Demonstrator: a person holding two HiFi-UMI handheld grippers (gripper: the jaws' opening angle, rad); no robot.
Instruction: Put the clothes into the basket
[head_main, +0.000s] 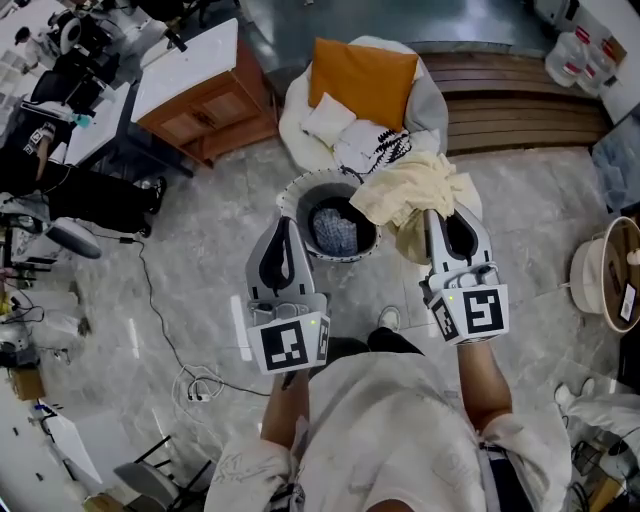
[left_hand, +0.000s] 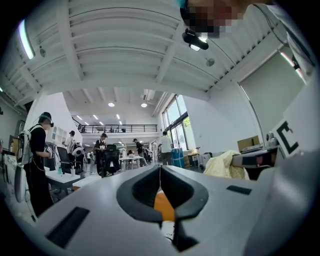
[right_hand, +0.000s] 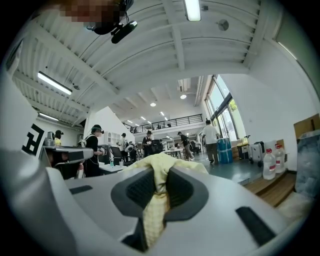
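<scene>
The round basket (head_main: 300, 187) stands on the floor ahead of me, with a blue-grey checked garment (head_main: 335, 230) lying in it. My right gripper (head_main: 432, 213) is shut on a pale yellow garment (head_main: 410, 192), which hangs bunched over the basket's right rim. In the right gripper view the yellow garment (right_hand: 156, 200) is pinched between the pads and spills over the front of the right gripper (right_hand: 159, 180). My left gripper (head_main: 289, 222) reaches level over the basket's left rim. Its jaws meet with nothing between them on the left gripper (left_hand: 160, 172). The yellow garment (left_hand: 227, 165) shows to its right.
Behind the basket sits a white beanbag chair (head_main: 300, 105) with an orange cushion (head_main: 365, 75) and more clothes (head_main: 375, 148). A wooden cabinet (head_main: 205, 105) stands at the back left, wooden steps (head_main: 520, 100) at the back right. Cables (head_main: 195, 385) lie on the floor at left.
</scene>
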